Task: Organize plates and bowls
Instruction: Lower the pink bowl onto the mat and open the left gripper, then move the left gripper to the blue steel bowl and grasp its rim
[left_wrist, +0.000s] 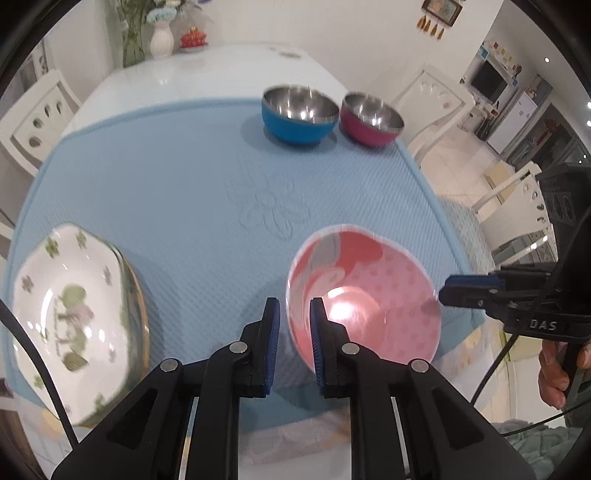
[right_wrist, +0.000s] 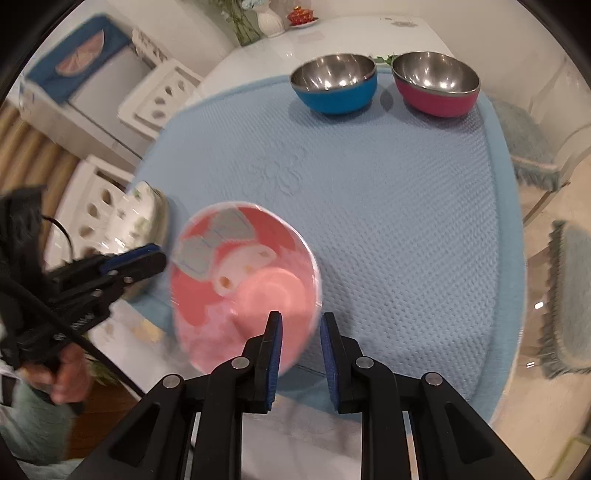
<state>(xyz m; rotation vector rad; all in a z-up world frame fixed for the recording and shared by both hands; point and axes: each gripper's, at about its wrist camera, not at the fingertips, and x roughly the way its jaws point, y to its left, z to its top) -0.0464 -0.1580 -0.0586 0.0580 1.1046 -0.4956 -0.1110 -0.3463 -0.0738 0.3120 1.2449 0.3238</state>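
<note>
On the near edge of the mat: the pink bowl, printed inside with a cartoon figure, sits between the two grippers. It is blurred, and its opening tips toward the cameras.
Left gripper: jaws are parted by a narrow gap that straddles the bowl's left rim, with the right finger in front of the bowl's inside and the left one outside. The gap looks wider than the wall, so no pinch shows. From the right wrist, the left gripper has its tip just beside that rim.
Right gripper: jaws are likewise parted across the pink bowl's right rim, with the left finger over the inside and the right one over the mat. From the left wrist, the right gripper's tip is at the rim.
Hands: the right hand is on its handle at the frame edge, and the left hand grips its handle.
Plates: a stack at the mat's left edge, near the left gripper, with a white flowered plate on top and darker rims beneath. Their count cannot be told. The same plates show blurred in the right-wrist view.
Far side of the mat: a blue bowl and a magenta bowl, both steel-lined and upright, stand side by side, close but apart and well away from the pink bowl. The blue bowl is left of the magenta bowl.
Table: white and glossy, reaching beyond the mat, with a white vase at its far end.
</note>
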